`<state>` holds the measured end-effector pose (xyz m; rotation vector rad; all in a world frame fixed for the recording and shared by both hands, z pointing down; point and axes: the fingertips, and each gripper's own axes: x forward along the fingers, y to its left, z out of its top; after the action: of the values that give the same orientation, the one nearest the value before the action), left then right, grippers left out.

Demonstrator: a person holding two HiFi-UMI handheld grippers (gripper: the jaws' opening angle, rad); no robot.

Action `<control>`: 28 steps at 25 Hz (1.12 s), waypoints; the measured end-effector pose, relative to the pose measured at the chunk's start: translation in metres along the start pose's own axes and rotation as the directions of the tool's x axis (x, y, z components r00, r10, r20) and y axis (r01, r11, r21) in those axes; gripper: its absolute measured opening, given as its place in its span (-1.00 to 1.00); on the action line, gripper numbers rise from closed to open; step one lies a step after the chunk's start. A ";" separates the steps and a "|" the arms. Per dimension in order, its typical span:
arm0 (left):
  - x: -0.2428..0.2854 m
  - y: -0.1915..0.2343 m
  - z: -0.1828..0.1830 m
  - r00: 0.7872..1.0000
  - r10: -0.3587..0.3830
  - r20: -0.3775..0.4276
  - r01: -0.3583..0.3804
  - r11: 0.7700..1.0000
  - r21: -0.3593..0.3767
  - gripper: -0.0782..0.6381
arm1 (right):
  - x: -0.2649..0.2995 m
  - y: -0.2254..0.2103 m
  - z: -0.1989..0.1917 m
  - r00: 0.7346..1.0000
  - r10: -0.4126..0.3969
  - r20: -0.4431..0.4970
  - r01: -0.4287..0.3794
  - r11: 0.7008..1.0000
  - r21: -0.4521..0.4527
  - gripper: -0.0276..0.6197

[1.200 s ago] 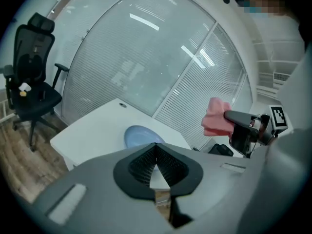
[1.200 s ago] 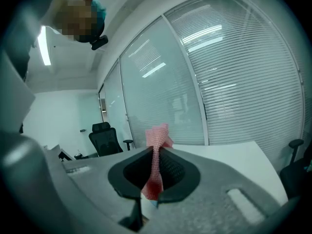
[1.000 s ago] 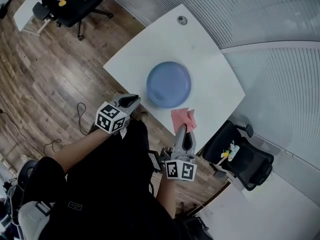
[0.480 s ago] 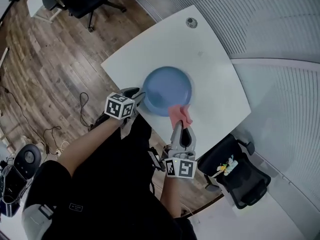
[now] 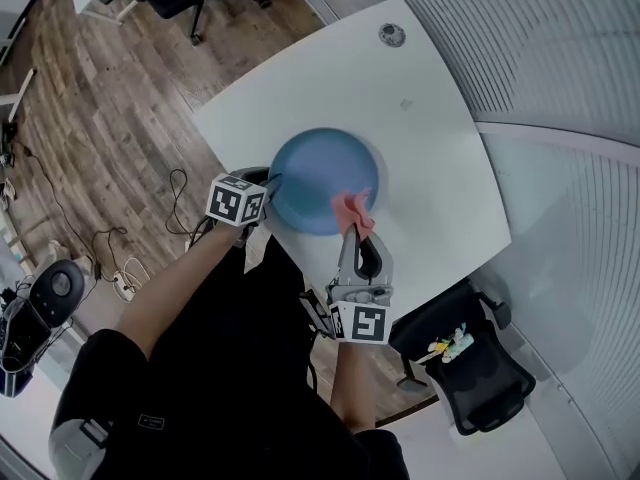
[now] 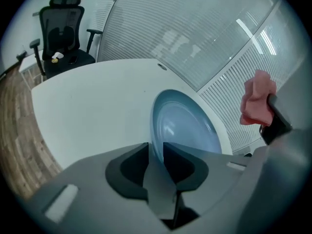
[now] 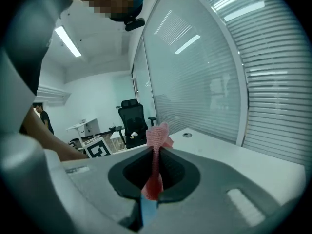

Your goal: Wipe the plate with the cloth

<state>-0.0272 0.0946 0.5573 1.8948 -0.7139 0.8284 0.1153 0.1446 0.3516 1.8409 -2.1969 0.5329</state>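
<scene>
A blue plate (image 5: pixel 320 173) lies on the white table (image 5: pixel 420 148). My left gripper (image 5: pixel 272 181) is at the plate's left rim. In the left gripper view the plate (image 6: pixel 185 126) has its rim filling the gap of the left gripper (image 6: pixel 156 152), whose jaws have just been closing on it. My right gripper (image 5: pixel 352 230) is shut on a pink cloth (image 5: pixel 350 208) and holds it over the plate's near right edge. The cloth (image 7: pixel 157 135) stands bunched upward out of the right gripper (image 7: pixel 156 152), and also shows at the right of the left gripper view as the cloth (image 6: pixel 257 104).
A round grommet (image 5: pixel 392 35) sits near the table's far corner. A black office chair (image 5: pixel 480 378) stands beside the table at the lower right, another chair (image 6: pixel 61 38) beyond the far end. Cables (image 5: pixel 110 253) lie on the wooden floor. A glass wall with blinds (image 5: pixel 560 58) runs along the right.
The right gripper took the cloth off the table and carried it up over the plate's near edge. The left gripper moved right onto the plate's left rim.
</scene>
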 end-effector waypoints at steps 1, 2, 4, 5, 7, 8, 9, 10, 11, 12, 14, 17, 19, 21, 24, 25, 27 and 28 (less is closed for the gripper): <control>0.000 0.000 0.001 1.000 -0.004 -0.003 0.004 1.000 -0.001 -0.55 | 0.007 0.001 -0.005 1.000 0.021 -0.020 -0.022 1.000 -0.005 -0.88; 0.001 0.000 0.003 1.000 -0.010 -0.005 0.010 1.000 -0.002 -0.59 | 0.016 0.002 -0.010 0.998 0.038 -0.041 -0.039 0.999 -0.009 -0.88; 0.003 0.000 0.008 1.000 -0.021 -0.019 0.021 1.000 0.014 -0.60 | 0.033 0.004 -0.021 0.995 0.058 -0.087 -0.060 0.998 -0.018 -0.88; 0.004 -0.001 0.009 0.999 -0.025 -0.029 0.026 0.999 0.028 -0.61 | 0.041 0.006 -0.025 0.992 0.066 -0.111 -0.069 0.997 -0.029 -0.88; 0.006 -0.002 0.012 0.998 -0.034 -0.050 0.037 0.997 0.063 -0.62 | 0.058 0.012 -0.032 0.984 0.086 -0.155 -0.098 0.993 -0.069 -0.88; 0.007 -0.002 0.014 0.997 -0.039 -0.060 0.044 0.996 0.080 -0.63 | 0.067 0.017 -0.035 0.980 0.101 -0.174 -0.119 0.988 -0.100 -0.88; 0.008 -0.002 0.017 0.996 -0.046 -0.071 0.052 0.994 0.095 -0.64 | 0.076 0.022 -0.038 0.974 0.116 -0.194 -0.144 0.980 -0.138 -0.88; 0.009 -0.002 0.020 0.995 -0.054 -0.082 0.063 0.992 0.107 -0.65 | 0.085 0.026 -0.041 0.968 0.130 -0.215 -0.170 0.968 -0.184 -0.88; 0.009 -0.002 0.023 0.994 -0.064 -0.093 0.075 0.990 0.115 -0.67 | 0.093 0.031 -0.044 0.962 0.140 -0.235 -0.196 0.953 -0.232 -0.88; 0.009 -0.002 0.026 0.992 -0.075 -0.104 0.087 0.989 0.122 -0.69 | 0.100 0.034 -0.048 0.956 0.146 -0.255 -0.218 0.934 -0.281 -0.88; 0.009 -0.004 0.029 0.987 -0.099 -0.127 0.115 0.985 0.125 -0.72 | 0.109 0.039 -0.057 0.945 0.141 -0.296 -0.255 0.883 -0.393 -0.88; 0.009 -0.005 0.029 0.981 -0.126 -0.147 0.143 0.984 0.110 -0.73 | 0.119 0.051 -0.070 0.929 0.117 -0.351 -0.321 0.725 -0.609 -0.88; 0.010 -0.004 0.029 0.979 -0.135 -0.152 0.150 0.984 0.097 -0.73 | 0.125 0.058 -0.085 0.918 0.107 -0.383 -0.374 0.559 -0.740 -0.88; 0.010 -0.005 0.028 0.977 -0.142 -0.159 0.157 0.983 0.090 -0.73 | 0.127 0.062 -0.103 0.908 0.108 -0.405 -0.414 0.385 -0.825 -0.88; 0.012 -0.006 0.029 0.977 -0.138 -0.160 0.156 0.982 0.104 -0.73 | 0.130 0.063 -0.125 0.895 0.115 -0.432 -0.443 0.102 -0.891 -0.88; 0.012 -0.006 0.030 0.978 -0.139 -0.155 0.157 0.981 0.111 -0.73 | 0.131 0.063 -0.131 0.887 0.118 -0.447 -0.450 -0.001 -0.893 -0.88; 0.013 -0.007 0.029 0.978 -0.146 -0.148 0.164 0.980 0.113 -0.73 | 0.133 0.067 -0.141 0.868 0.129 -0.480 -0.457 -0.174 -0.872 -0.88; 0.013 -0.006 0.029 0.978 -0.148 -0.146 0.165 0.980 0.112 -0.73 | 0.136 0.069 -0.143 0.860 0.135 -0.492 -0.454 -0.237 -0.859 -0.88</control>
<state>-0.0078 0.0690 0.5542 1.9539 -0.4318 0.9092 0.0142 0.0916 0.5265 0.2266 -1.7137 -0.8335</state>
